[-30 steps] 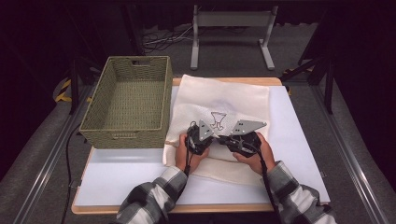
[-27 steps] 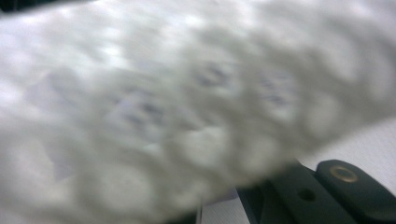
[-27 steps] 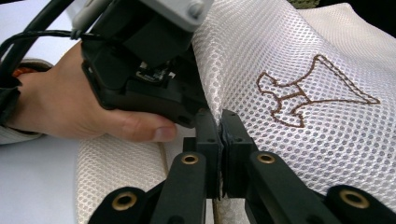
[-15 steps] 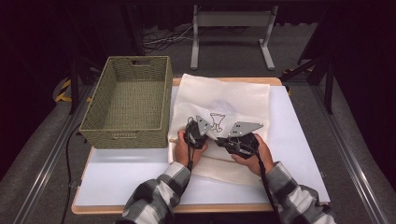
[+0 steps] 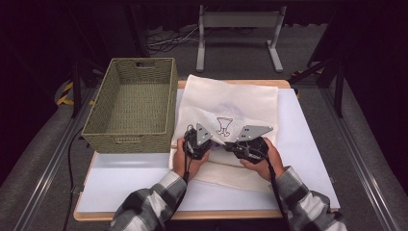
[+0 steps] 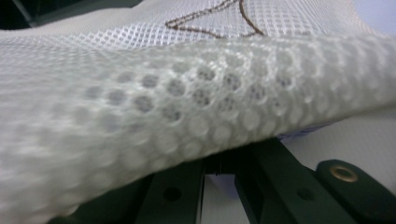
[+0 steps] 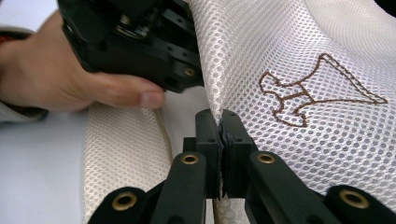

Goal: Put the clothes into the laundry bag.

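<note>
Both grippers, left [image 5: 208,144] and right [image 7: 219,122], pinch the mesh bag's [image 5: 240,103] near edge mid-table, fold barely begun, basket [image 5: 129,103] empty

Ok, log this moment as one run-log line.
right gripper: shut on mesh bag | left gripper: at bag fold, jaw state unclear | wicker basket: left of bag, nothing visible inside | stage: lifting bag's upper layer

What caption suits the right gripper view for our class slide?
Right gripper pinches a fold of white mesh bag beside its brown stitched emblem.
</note>
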Action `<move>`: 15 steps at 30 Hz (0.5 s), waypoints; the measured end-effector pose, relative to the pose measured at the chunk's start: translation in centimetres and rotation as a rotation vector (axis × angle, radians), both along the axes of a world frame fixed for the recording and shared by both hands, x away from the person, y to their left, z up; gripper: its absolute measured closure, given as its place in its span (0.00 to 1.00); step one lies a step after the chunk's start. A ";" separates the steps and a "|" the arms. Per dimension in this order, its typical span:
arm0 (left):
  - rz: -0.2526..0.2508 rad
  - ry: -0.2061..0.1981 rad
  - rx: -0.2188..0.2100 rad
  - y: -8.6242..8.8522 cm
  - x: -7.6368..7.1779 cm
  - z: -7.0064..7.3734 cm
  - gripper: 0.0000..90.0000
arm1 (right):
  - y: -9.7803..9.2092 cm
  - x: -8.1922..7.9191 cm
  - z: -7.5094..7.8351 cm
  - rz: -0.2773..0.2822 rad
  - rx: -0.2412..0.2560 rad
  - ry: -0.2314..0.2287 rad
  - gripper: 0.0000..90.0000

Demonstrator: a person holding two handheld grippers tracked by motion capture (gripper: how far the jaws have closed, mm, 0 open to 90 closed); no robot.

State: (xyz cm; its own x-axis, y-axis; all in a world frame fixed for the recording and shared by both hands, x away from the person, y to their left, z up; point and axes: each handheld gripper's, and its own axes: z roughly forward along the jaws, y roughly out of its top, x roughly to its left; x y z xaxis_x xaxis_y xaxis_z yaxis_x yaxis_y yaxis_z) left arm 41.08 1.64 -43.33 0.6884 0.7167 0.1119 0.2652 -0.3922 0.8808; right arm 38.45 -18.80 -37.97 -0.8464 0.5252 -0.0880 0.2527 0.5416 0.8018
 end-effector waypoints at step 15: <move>-0.075 -0.035 0.044 3.7 -3.9 0.6 1.00 | -0.1 -0.1 -0.5 0.045 -0.036 0.046 0.98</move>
